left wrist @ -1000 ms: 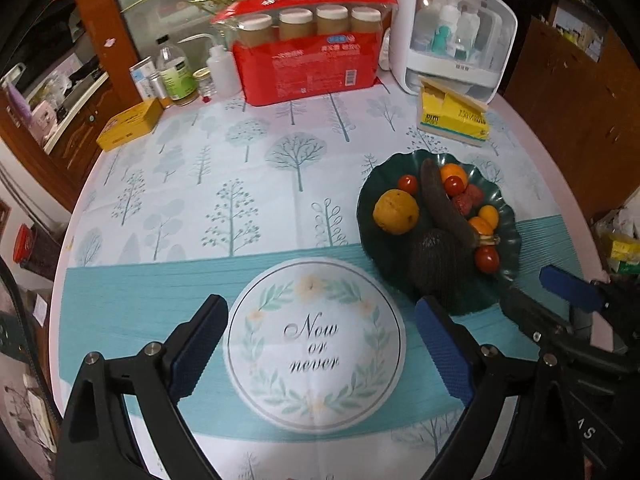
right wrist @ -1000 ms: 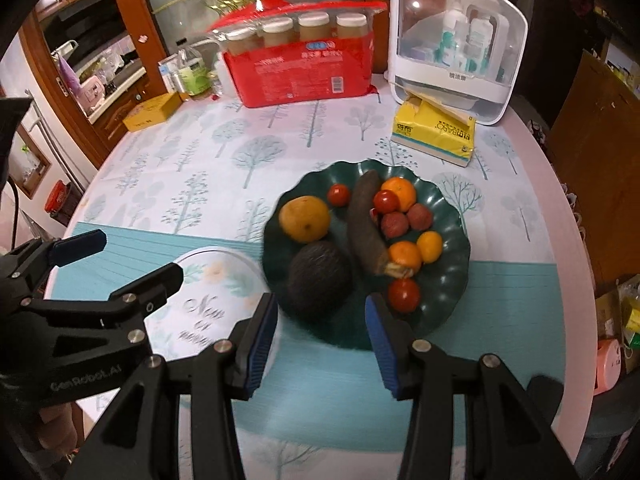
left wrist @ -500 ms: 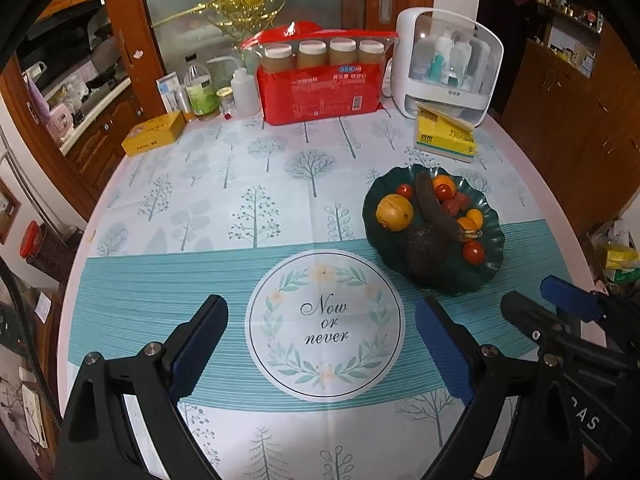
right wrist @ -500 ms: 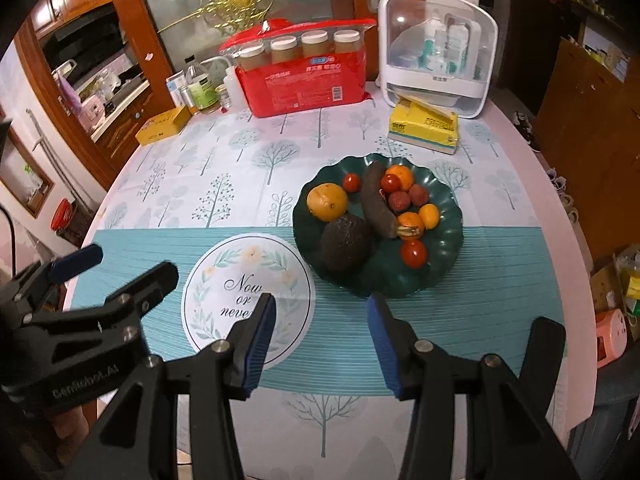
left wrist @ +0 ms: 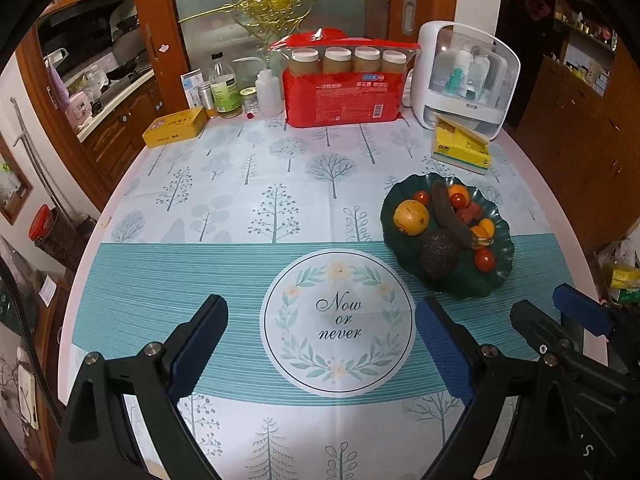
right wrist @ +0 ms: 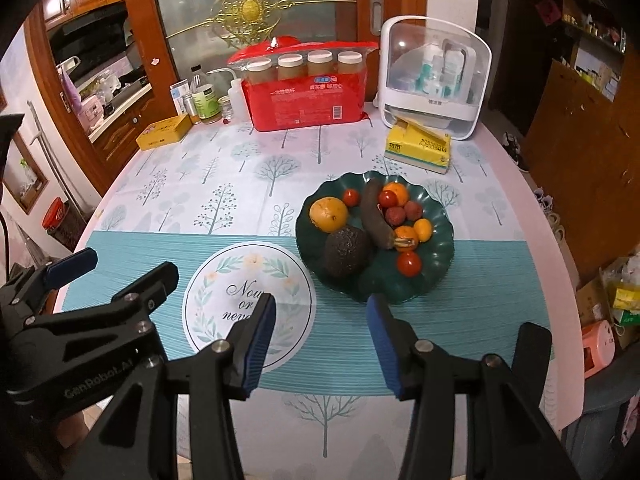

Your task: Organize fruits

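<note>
A dark green scalloped plate (left wrist: 496, 276) (right wrist: 436, 272) sits on the table right of centre. It holds an orange (left wrist: 411, 217) (right wrist: 329, 213), a dark avocado (left wrist: 439, 253) (right wrist: 346, 252), a dark long fruit (left wrist: 450, 216) (right wrist: 376, 216), red tomatoes (right wrist: 409, 263), lychees and small oranges. My left gripper (left wrist: 320, 344) is open and empty above the round "Now or never" print (left wrist: 338, 320), left of the plate. My right gripper (right wrist: 322, 336) is open and empty, above the table in front of the plate.
At the back stand a red package with several jars (left wrist: 344, 84), a white cosmetics case (left wrist: 466, 80), a yellow tissue pack (left wrist: 460, 146), bottles (left wrist: 224, 88) and a yellow tin (left wrist: 174, 126). The table edge curves on the right.
Both grippers have pulled back and up from the plate, so more of the table shows. Both stay open and empty. The fruits have not moved.
</note>
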`<state>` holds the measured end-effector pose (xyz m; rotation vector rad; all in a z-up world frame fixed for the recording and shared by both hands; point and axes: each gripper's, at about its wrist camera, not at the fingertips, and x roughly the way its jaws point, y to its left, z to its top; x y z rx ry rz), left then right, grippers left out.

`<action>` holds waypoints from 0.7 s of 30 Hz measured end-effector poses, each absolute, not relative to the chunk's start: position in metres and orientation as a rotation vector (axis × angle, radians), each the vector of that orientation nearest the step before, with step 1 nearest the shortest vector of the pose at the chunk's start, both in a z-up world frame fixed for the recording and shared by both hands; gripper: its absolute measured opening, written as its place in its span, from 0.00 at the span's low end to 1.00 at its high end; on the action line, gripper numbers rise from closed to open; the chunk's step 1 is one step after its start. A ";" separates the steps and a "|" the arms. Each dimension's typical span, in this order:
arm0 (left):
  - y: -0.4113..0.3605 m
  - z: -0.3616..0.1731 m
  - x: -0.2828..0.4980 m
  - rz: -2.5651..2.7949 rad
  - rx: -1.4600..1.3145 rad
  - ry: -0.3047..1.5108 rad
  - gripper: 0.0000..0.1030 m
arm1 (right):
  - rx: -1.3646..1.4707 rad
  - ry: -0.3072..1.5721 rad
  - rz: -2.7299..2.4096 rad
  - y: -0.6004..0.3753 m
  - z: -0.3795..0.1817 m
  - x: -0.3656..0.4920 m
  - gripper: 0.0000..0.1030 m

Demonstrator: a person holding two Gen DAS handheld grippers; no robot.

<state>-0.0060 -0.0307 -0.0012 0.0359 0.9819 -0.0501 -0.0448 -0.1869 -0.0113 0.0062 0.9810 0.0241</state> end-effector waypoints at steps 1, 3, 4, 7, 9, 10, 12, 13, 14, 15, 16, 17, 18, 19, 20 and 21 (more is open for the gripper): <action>-0.030 -0.001 -0.006 -0.050 0.037 0.981 0.91 | 0.006 0.981 0.026 -0.186 -0.011 -0.044 0.47; -0.029 0.000 -0.006 -0.048 0.039 0.977 0.91 | 0.006 0.980 0.026 -0.186 -0.011 -0.044 0.47; -0.030 0.000 -0.006 -0.047 0.040 0.975 0.91 | 0.006 0.978 0.026 -0.186 -0.011 -0.044 0.47; -0.029 0.000 -0.005 -0.048 0.039 0.975 0.91 | 0.002 0.973 0.024 -0.185 -0.010 -0.044 0.47; -0.029 0.000 -0.006 -0.048 0.040 0.976 0.91 | 0.004 0.975 0.025 -0.185 -0.010 -0.044 0.47; -0.029 0.000 -0.005 -0.048 0.041 0.977 0.91 | 0.004 0.975 0.025 -0.184 -0.010 -0.044 0.47; -0.029 0.000 -0.005 -0.049 0.040 0.976 0.91 | 0.005 0.977 0.024 -0.184 -0.010 -0.044 0.47; -0.029 0.000 -0.005 -0.048 0.040 0.976 0.91 | 0.004 0.975 0.023 -0.183 -0.010 -0.043 0.47; -0.030 0.000 -0.005 -0.047 0.039 0.976 0.91 | 0.003 0.975 0.023 -0.183 -0.010 -0.043 0.47; -0.030 0.000 -0.005 -0.047 0.039 0.977 0.91 | 0.004 0.976 0.024 -0.183 -0.010 -0.043 0.47; -0.030 0.000 -0.005 -0.047 0.039 0.977 0.91 | 0.004 0.977 0.024 -0.183 -0.010 -0.043 0.47; -0.030 0.000 -0.005 -0.046 0.039 0.976 0.91 | 0.004 0.976 0.024 -0.183 -0.010 -0.043 0.47; -0.030 0.000 -0.006 -0.045 0.039 0.975 0.91 | 0.003 0.976 0.025 -0.184 -0.010 -0.043 0.47; -0.030 0.000 -0.005 -0.046 0.039 0.975 0.91 | 0.003 0.976 0.025 -0.184 -0.010 -0.043 0.47; -0.030 0.000 -0.005 -0.046 0.038 0.976 0.91 | 0.002 0.975 0.024 -0.183 -0.010 -0.043 0.47; -0.029 0.000 -0.005 -0.046 0.038 0.975 0.91 | 0.001 0.974 0.023 -0.183 -0.010 -0.043 0.47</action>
